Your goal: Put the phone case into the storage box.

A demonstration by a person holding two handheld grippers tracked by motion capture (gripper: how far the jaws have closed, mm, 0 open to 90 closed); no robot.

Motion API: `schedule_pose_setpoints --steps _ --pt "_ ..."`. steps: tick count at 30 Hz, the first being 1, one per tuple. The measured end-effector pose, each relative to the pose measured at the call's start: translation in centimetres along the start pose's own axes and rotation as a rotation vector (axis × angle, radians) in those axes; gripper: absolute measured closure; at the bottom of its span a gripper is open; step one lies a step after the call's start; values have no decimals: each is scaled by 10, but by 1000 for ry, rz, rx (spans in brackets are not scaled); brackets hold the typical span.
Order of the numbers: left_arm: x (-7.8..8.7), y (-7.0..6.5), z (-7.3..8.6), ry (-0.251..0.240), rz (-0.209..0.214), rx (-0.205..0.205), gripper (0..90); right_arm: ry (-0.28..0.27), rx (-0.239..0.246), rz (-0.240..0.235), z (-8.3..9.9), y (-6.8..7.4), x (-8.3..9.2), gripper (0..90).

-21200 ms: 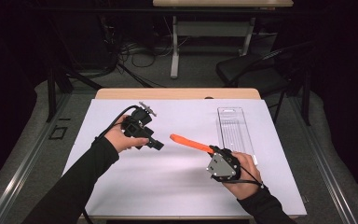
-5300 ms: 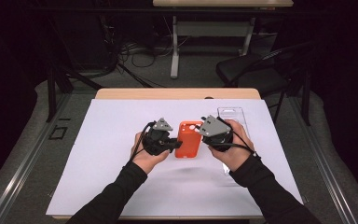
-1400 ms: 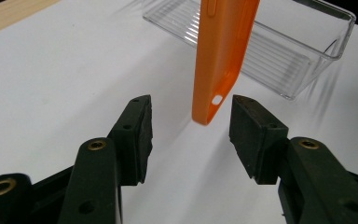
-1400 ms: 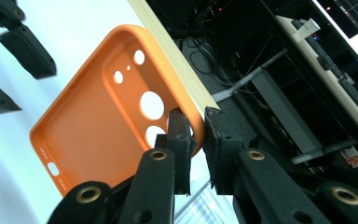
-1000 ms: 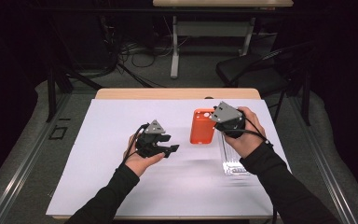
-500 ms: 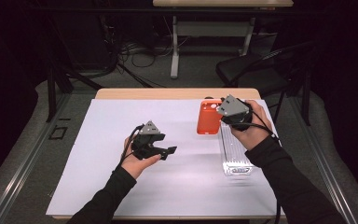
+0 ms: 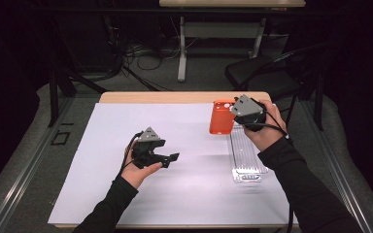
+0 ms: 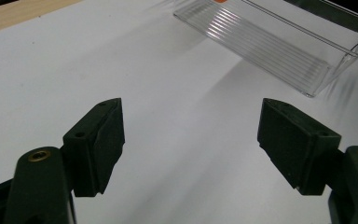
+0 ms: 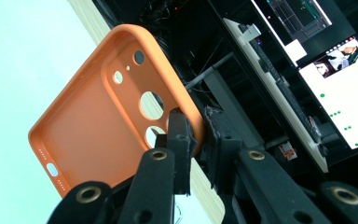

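My right gripper [image 7: 234, 115] is shut on the rim of an orange phone case [image 7: 222, 118] and holds it upright in the air above the table's far right edge. In the right gripper view the case [image 9: 98, 126] shows its hollow inside and camera holes, and the right gripper [image 9: 198, 135] pinches its edge by the lowest hole. My left gripper [image 7: 171, 158] hovers over the middle of the white sheet. Its jaws have just been opening, and the left gripper [image 8: 191, 126] has nothing between its pads.
A clear plastic tray [image 7: 246, 155] lies lengthwise on the right of the white sheet [image 7: 77, 174], also in the left gripper view as the tray [image 8: 279, 42]. A wooden strip [image 7: 165, 97] edges the table's far side. A black chair [image 7: 267, 77] stands beyond it.
My right gripper has carried the orange case farther away and slightly right, toward the table's far edge. The left gripper's jaws have spread wider; that hand has barely moved.
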State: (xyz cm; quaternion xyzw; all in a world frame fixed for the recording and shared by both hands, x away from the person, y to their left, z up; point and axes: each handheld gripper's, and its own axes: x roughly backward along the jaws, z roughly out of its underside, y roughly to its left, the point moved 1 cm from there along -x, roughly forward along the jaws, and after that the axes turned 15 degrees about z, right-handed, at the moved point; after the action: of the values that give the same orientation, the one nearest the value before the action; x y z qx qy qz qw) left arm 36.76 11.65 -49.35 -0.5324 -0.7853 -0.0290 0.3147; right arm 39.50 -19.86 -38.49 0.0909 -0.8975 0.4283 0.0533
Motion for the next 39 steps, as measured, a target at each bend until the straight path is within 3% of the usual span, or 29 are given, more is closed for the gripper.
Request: schedule_pose_setpoints --steps 9,26,39 --pt "8 5 3 -31 -4 41 190 -2 0 22 6 -5 -7 819" --pt "27 16 10 -74 -16 80 151 9 9 72 22 -18 -17 819" --pt "35 17 12 -76 -38 70 84 30 39 107 39 -25 -25 819"
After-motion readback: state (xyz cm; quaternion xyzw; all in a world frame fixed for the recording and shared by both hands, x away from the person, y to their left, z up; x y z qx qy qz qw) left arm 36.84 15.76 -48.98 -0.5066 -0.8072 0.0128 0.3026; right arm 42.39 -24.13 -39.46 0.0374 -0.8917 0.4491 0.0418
